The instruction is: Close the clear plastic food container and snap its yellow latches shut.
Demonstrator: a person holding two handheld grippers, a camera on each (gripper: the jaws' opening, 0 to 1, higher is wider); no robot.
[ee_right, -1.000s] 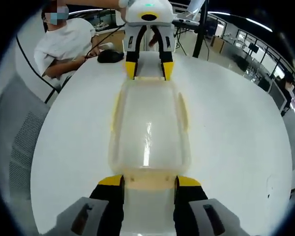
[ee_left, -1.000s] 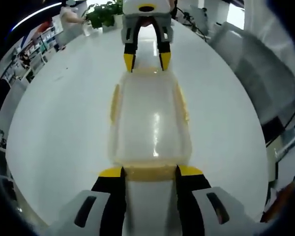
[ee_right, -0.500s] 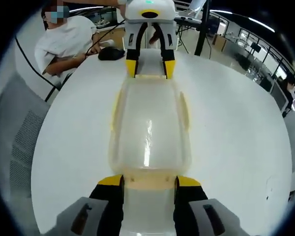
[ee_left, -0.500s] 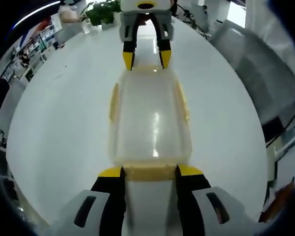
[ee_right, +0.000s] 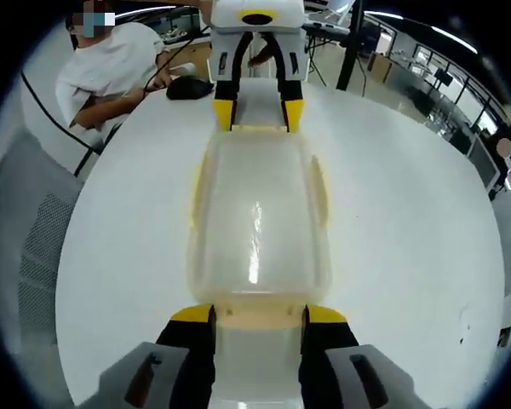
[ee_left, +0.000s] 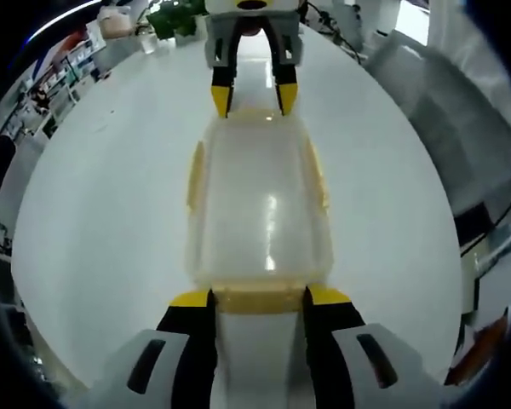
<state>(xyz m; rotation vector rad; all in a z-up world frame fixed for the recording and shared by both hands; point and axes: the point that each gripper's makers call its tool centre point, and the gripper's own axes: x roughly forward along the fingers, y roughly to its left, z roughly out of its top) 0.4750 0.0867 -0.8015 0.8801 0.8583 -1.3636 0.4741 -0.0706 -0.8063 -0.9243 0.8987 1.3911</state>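
Both grippers' fingers (ee_left: 188,298) part-open, still straddling end latches (ee_left: 260,298) of closed container (ee_left: 260,204); nothing shifted, latches unsnapped.

White round table in a bright open office.
Ahead of me the glossy table (ee_left: 102,213) meets a green plant (ee_left: 175,19); a grey mesh chair (ee_right: 30,247) stands beside it, a seated person (ee_right: 102,81) leans on its edge, ceiling light strips (ee_right: 392,21) glow beyond.
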